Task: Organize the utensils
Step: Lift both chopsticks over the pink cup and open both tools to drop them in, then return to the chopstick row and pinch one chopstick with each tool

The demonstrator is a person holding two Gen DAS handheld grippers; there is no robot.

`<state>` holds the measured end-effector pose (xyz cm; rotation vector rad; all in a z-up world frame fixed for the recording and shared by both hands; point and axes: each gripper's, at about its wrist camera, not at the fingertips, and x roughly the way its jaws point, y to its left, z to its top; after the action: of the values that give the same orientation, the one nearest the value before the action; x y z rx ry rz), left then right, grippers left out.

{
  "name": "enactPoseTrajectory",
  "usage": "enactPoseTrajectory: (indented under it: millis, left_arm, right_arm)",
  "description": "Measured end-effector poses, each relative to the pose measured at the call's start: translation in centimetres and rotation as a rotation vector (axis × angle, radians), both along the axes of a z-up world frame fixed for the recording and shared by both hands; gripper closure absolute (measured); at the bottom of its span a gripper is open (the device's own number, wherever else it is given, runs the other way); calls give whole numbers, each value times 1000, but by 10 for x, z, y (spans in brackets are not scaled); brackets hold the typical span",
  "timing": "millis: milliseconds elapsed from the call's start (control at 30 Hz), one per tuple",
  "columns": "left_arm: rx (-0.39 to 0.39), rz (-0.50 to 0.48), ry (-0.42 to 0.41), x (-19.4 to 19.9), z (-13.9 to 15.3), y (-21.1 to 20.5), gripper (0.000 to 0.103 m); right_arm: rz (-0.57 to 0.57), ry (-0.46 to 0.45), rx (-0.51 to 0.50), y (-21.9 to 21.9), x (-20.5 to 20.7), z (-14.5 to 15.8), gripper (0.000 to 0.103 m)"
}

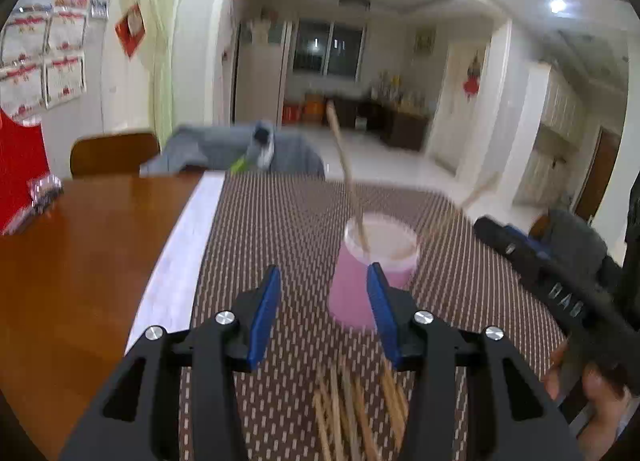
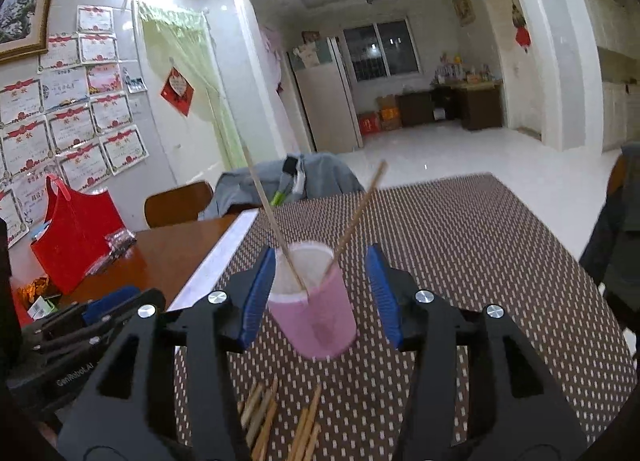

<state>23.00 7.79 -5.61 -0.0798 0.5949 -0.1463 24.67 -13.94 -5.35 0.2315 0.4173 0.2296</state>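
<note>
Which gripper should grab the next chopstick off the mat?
Probably left. Both are open and empty, but the left gripper sits over the fuller part of the chopstick pile, clear of the cup.

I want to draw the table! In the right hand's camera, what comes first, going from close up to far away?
Loose chopsticks → pink cup → far edge of the patterned mat → chair draped with grey clothing.

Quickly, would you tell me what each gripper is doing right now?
Left gripper: open, holding nothing, pink cup ahead.
Right gripper: open around the cup, not gripping.
</note>
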Motion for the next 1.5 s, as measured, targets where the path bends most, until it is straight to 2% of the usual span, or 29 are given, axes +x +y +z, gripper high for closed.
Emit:
enactPoseTrajectory:
  millis: [167,267,333,500,633,700,767,867,967,1200,1500]
  left_arm:
    - [50,-37,156,-12,-30,-3,58]
    - [61,-101,261,-20,-52,-10,58]
    - [78,-121,313,-24,-64,-14,58]
    - [64,-116,414,-29,-87,-16,59]
    - [73,-115,488,-29,-100,-18,80]
    - [72,-112,505,-30,-104,-20,81]
    - [75,-107,513,-29,-107,-20,82]
    - [46,-99,531,-24,-113,-16,87]
    - [32,-92,530,-23,-113,-15,97]
    - [6,-81,524,-19,-112,-15,97]
    - [-27,-75,485,-19,-99,-12,97]
  right_arm:
    - [53,160,-25,-3,-10,-23,55]
    - [95,262,-54,0,-19,-40,55]
    - [120,330,-64,1,-25,-54,55]
    - [185,469,-82,9,-36,-76,56]
    - [222,545,-82,13,-41,-88,56]
    - [231,570,-90,16,-41,-91,56]
    - [239,588,-94,16,-43,-93,61]
    - [253,619,-95,17,-43,-98,68]
    - [264,639,-106,18,-44,-100,69]
    - [264,677,-123,23,-40,-103,71]
    - [253,692,-218,43,-31,-103,75]
